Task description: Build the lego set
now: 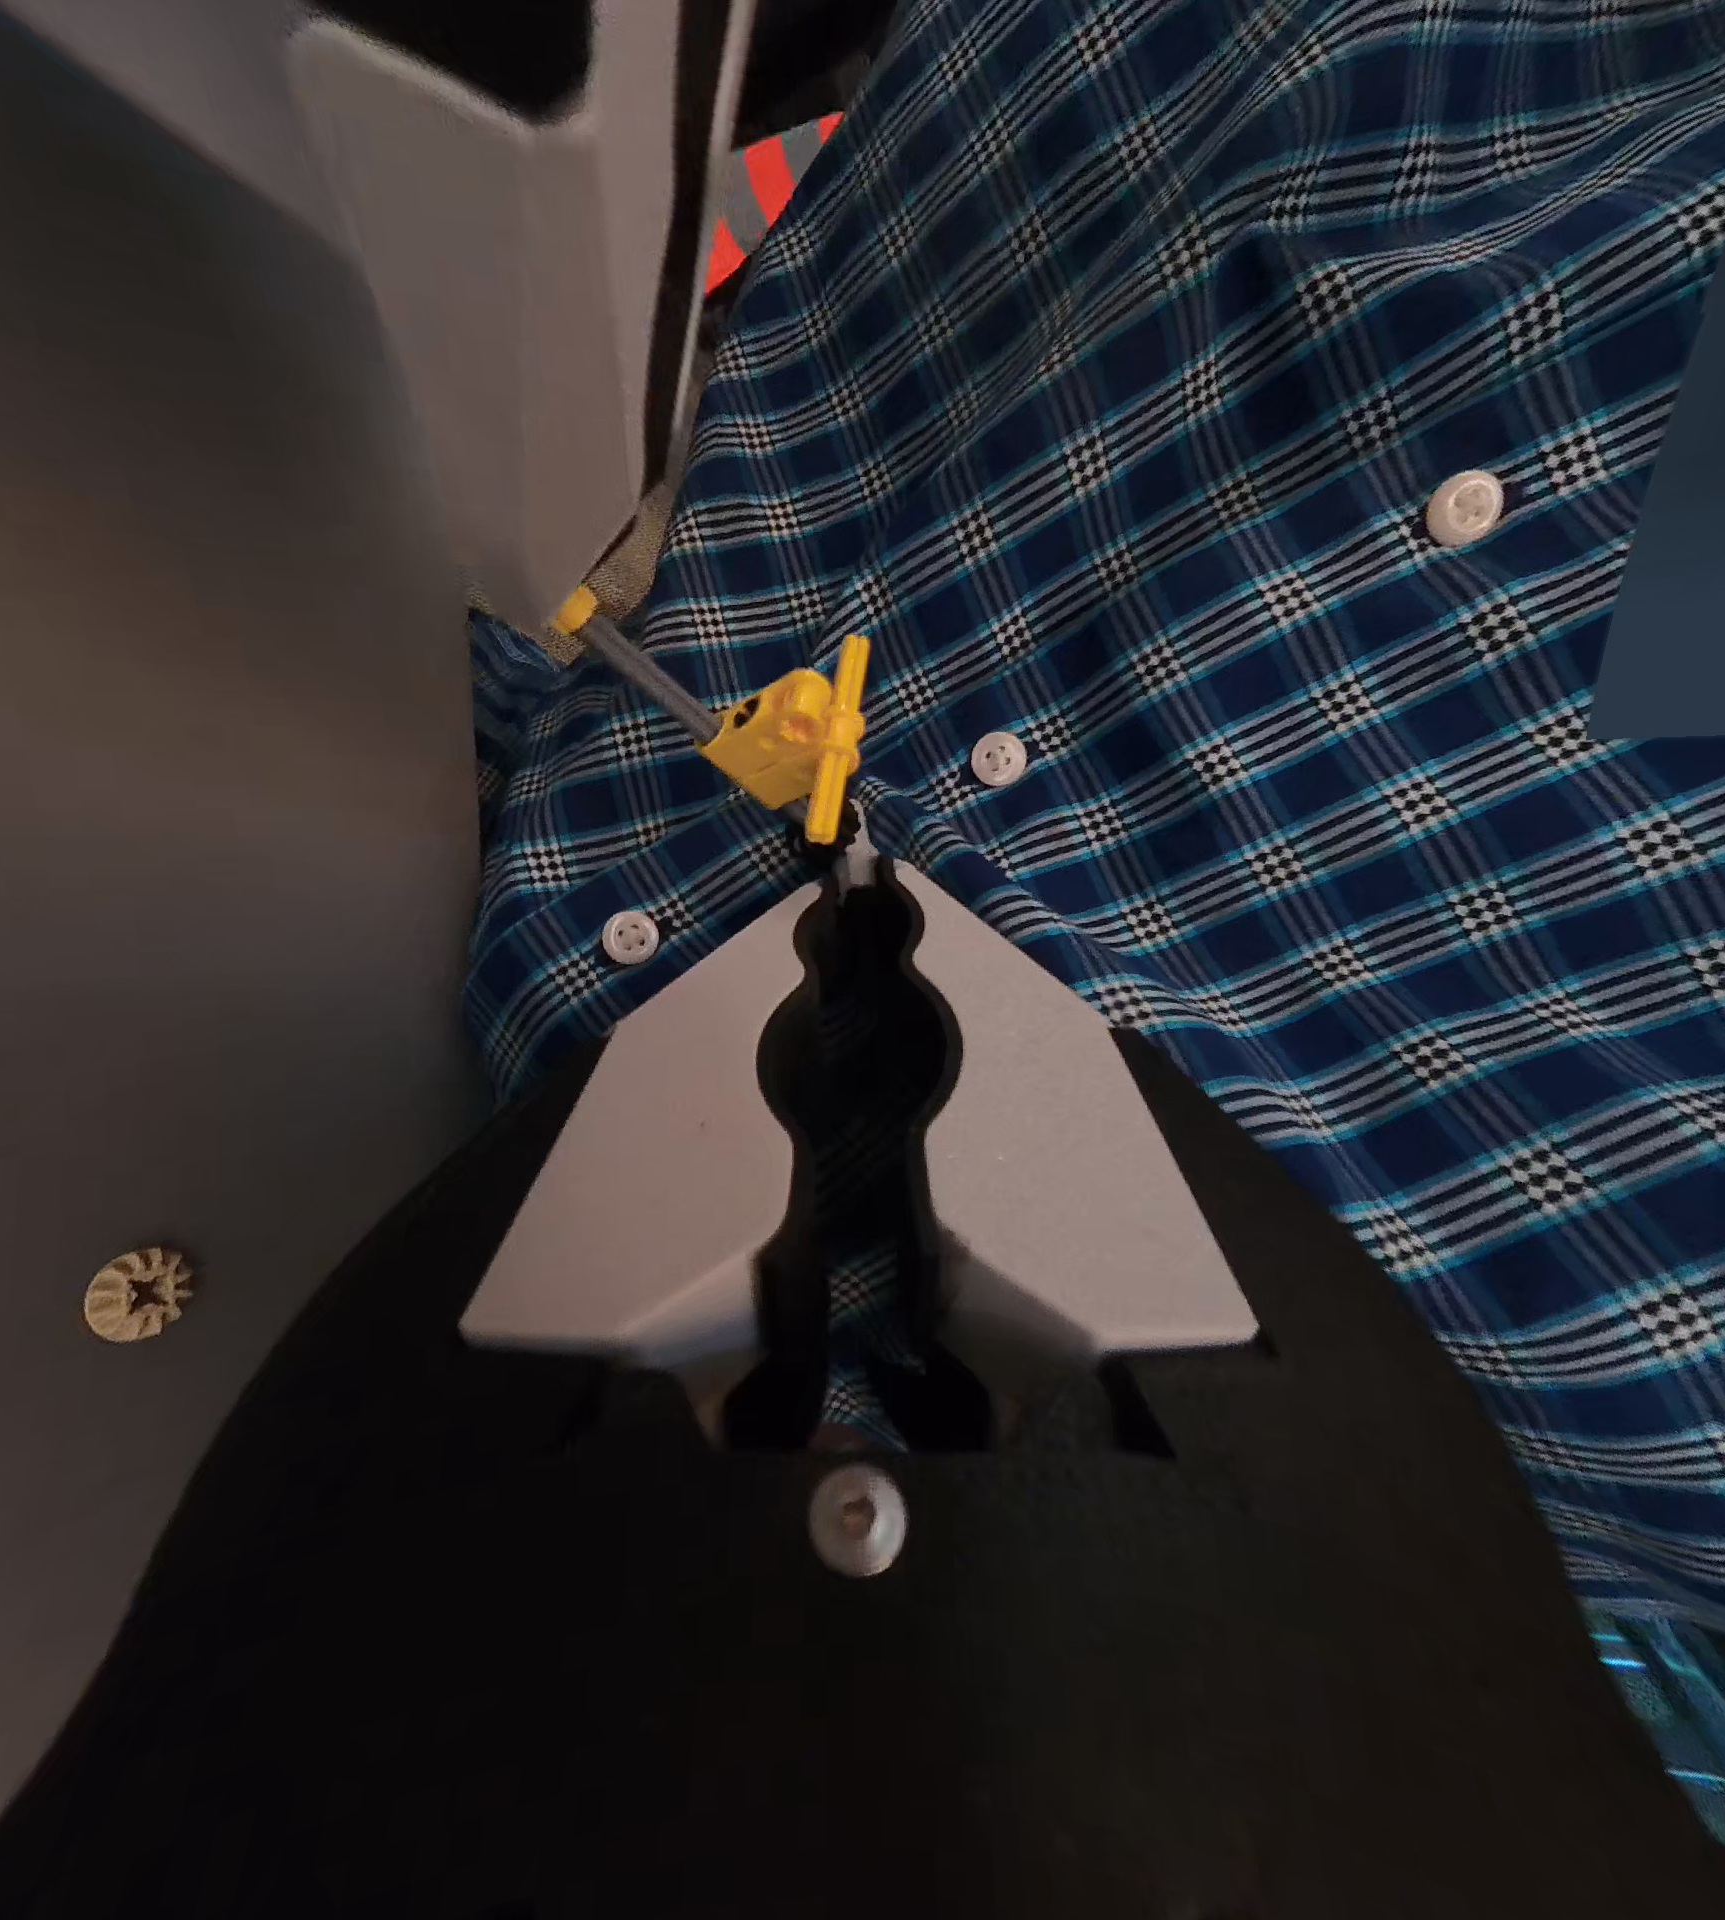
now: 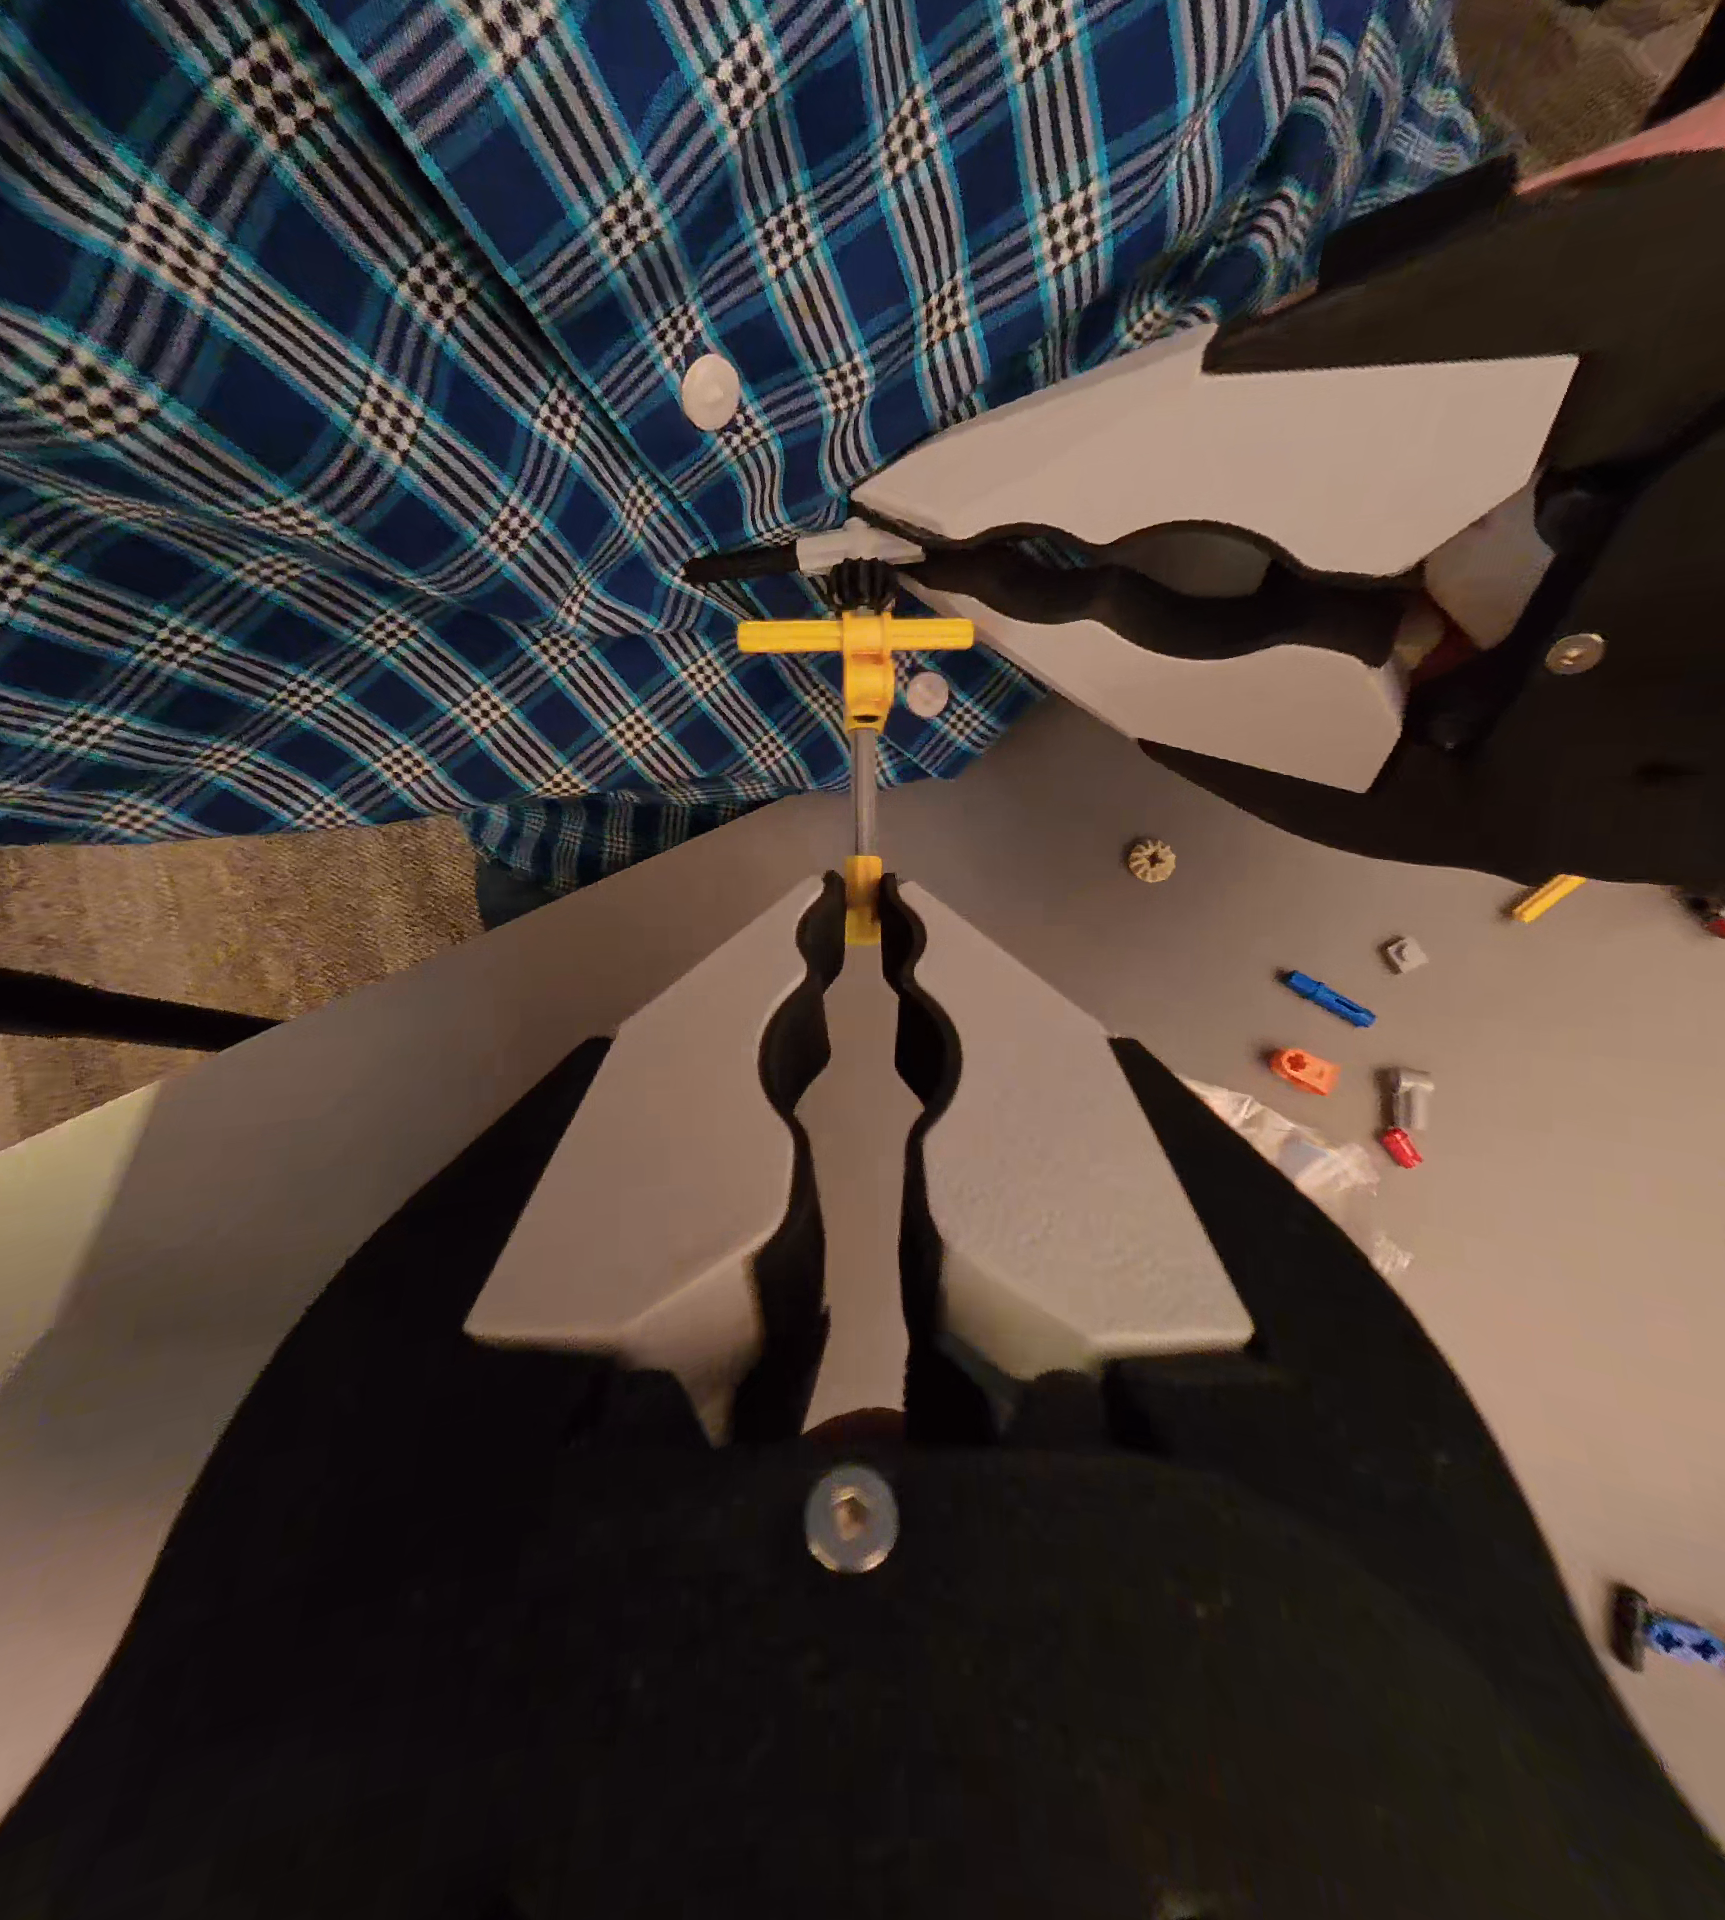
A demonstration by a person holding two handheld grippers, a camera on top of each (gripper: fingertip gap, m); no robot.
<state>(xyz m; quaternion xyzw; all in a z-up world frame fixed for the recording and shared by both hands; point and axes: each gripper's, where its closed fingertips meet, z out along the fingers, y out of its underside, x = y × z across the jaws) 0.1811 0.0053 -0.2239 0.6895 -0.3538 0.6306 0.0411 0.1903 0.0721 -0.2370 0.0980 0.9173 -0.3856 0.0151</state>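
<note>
Lego assembly [image 2: 860, 665] | we pinch both ends: right gripper [image 2: 862, 906] clamps yellow bush, left gripper [image 1: 856, 868] clamps grey piece | axle runs straight ahead from right

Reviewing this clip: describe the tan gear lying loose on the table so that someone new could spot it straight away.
Start at the grey table, then find the left gripper entering from the upper right. The tan gear lies flat just below that gripper's body, nearer the plaid shirt than the coloured pieces. It alone is round, toothed and beige.
</note>
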